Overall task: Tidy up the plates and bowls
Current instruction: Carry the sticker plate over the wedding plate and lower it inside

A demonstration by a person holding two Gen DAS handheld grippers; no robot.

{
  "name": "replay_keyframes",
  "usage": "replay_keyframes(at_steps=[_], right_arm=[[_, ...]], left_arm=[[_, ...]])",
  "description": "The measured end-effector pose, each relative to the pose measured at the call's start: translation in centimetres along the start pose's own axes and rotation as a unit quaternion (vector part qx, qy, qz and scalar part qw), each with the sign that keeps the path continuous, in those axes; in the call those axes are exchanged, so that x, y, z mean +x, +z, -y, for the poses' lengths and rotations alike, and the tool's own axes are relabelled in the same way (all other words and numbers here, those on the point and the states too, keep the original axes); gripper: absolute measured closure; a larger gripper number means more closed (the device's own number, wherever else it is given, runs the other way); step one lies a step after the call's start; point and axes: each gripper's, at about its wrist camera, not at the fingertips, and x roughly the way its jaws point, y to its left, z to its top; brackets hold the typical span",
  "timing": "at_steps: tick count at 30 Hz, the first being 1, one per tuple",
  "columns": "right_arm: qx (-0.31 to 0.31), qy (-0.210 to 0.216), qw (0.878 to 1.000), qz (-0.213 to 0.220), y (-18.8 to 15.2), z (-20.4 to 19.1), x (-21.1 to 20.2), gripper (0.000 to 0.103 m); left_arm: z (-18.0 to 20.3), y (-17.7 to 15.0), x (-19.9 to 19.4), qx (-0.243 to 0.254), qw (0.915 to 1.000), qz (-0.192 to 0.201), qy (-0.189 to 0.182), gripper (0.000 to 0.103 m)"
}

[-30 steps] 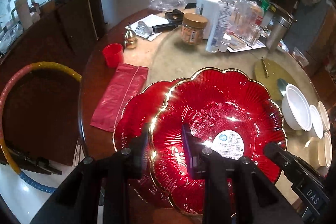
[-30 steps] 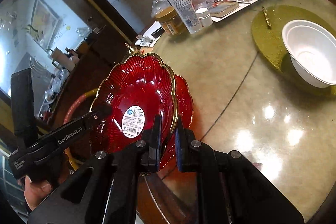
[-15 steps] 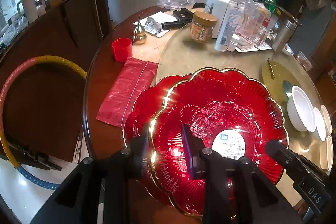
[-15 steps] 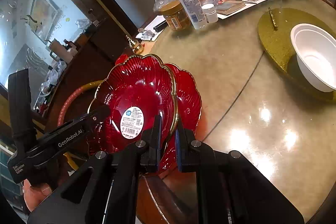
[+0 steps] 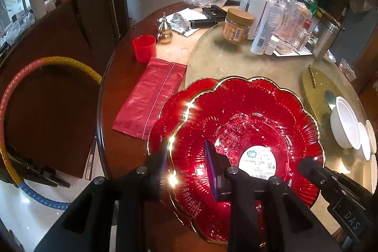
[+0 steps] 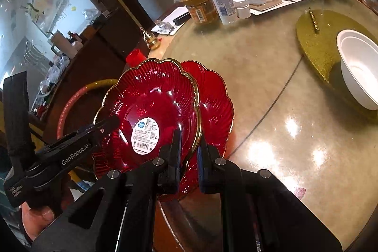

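Observation:
A red scalloped glass plate with a gold rim and a white sticker (image 5: pixel 248 124) (image 6: pixel 151 98) is held above the table by both grippers. My left gripper (image 5: pixel 186 164) is shut on its near-left rim. My right gripper (image 6: pixel 190 148) is shut on its opposite rim. A second matching red plate (image 5: pixel 165 115) (image 6: pixel 215 96) lies on the table just beneath and beside it. White bowls (image 5: pixel 345 126) (image 6: pixel 359 70) stand to the right; one sits on a gold mat (image 6: pixel 316 44).
A red plastic packet (image 5: pixel 151 96), a red cup (image 5: pixel 144 47) and a brass ornament (image 5: pixel 165 28) lie left of the plates. Jars, bottles and papers (image 5: pixel 259 20) crowd the far side. The table's edge (image 5: pixel 101 115) runs close on the left, by a hoop (image 5: pixel 47 63).
The held plate stays gripped by both grippers. Both views have drawn back and risen slightly, so the plate sits a little higher over the lower plate.

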Motion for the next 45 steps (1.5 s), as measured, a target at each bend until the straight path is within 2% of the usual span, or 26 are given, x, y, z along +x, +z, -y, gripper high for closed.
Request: replay_keyframes(at_steps=[31,40,45], right_arm=[[-0.037,-0.060,0.997,-0.034,0.4,-0.8,2.1,0.089],[-0.058,-0.082,0.994,-0.053,0.3,-1.6,2.8,0.083],[-0.057,-0.086,0.994,-0.044,0.2,-1.4,2.3,0.083]], left_arm=[[0.5,-0.4,2.2,0.008,0.9994,-0.026,0.022,0.074],[0.7,-0.2,2.0,0.018,0.9992,-0.013,0.033,0.073],[0.4,-0.2,1.1,0.014,0.9994,0.002,0.033,0.066]])
